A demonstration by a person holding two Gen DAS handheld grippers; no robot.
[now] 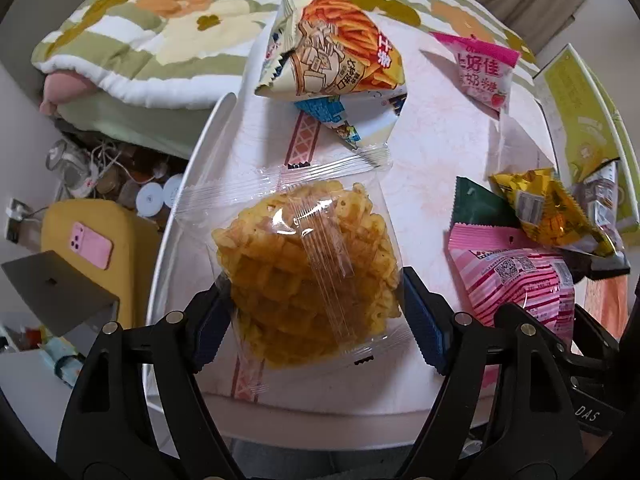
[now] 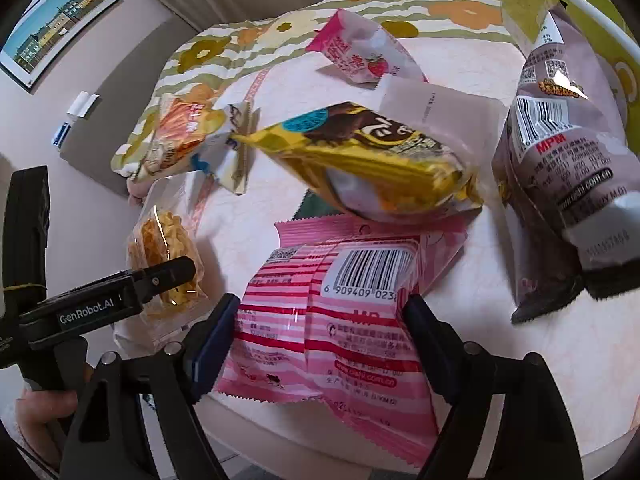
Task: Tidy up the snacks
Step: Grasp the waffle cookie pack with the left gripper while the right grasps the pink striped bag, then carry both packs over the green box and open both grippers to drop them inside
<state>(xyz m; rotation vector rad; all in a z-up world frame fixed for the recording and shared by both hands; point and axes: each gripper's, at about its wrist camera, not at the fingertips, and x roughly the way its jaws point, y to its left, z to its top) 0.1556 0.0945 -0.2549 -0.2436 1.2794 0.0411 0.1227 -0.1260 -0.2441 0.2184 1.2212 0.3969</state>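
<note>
- Left wrist view: the left gripper (image 1: pixel 316 320) pinches a clear packet of golden waffle crisps (image 1: pixel 304 276) at the centre, above the round table (image 1: pixel 440 148); both pads press its sides.
- At 12 o'clock a fries-print snack bag (image 1: pixel 332 52) lies on a blue-printed packet that it mostly hides; its Chinese writing is upside down.
- At 1 o'clock a small pink strawberry candy packet (image 1: pixel 480 72) carries Chinese characters.
- At 3 o'clock a gold packet (image 1: pixel 548 208) overlaps a dark green one, only a corner showing.
- Right wrist view: the right gripper (image 2: pixel 320 332) straddles a pink striped packet (image 2: pixel 328 320) at 6 o'clock; whether the pads press it I cannot tell.
- Its barcode reads "6 909409 023", the rest cut off.
- At 3 o'clock a mauve bag (image 2: pixel 560 168) reads "MPM".
- At 9 o'clock the other gripper's arm reads "GenRobot.AI".
</note>
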